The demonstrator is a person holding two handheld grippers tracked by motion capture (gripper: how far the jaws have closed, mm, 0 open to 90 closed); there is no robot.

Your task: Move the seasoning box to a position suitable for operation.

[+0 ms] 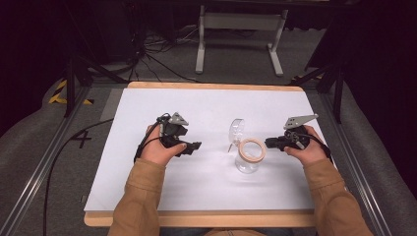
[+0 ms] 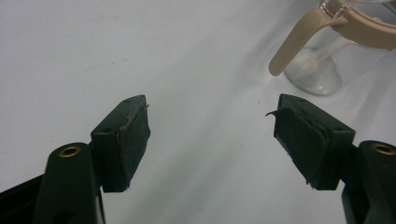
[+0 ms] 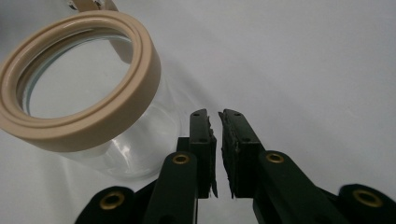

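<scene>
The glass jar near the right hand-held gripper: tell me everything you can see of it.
The glass jar is clear, round and looks empty, standing upright on the white table. A beige ring seals its mouth. Its clear glass lid is swung open behind it, hinged at the rim, and a beige clasp arm hangs down the side. The right hand-held gripper, jaws nearly shut, sits just beside the jar without touching it. The left hand-held gripper is open and well clear.

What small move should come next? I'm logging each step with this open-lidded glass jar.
Probably ease the open left gripper toward the jar to steady it: its jaws stand wide and empty, and the right gripper sits shut beside the beige rim.
</scene>
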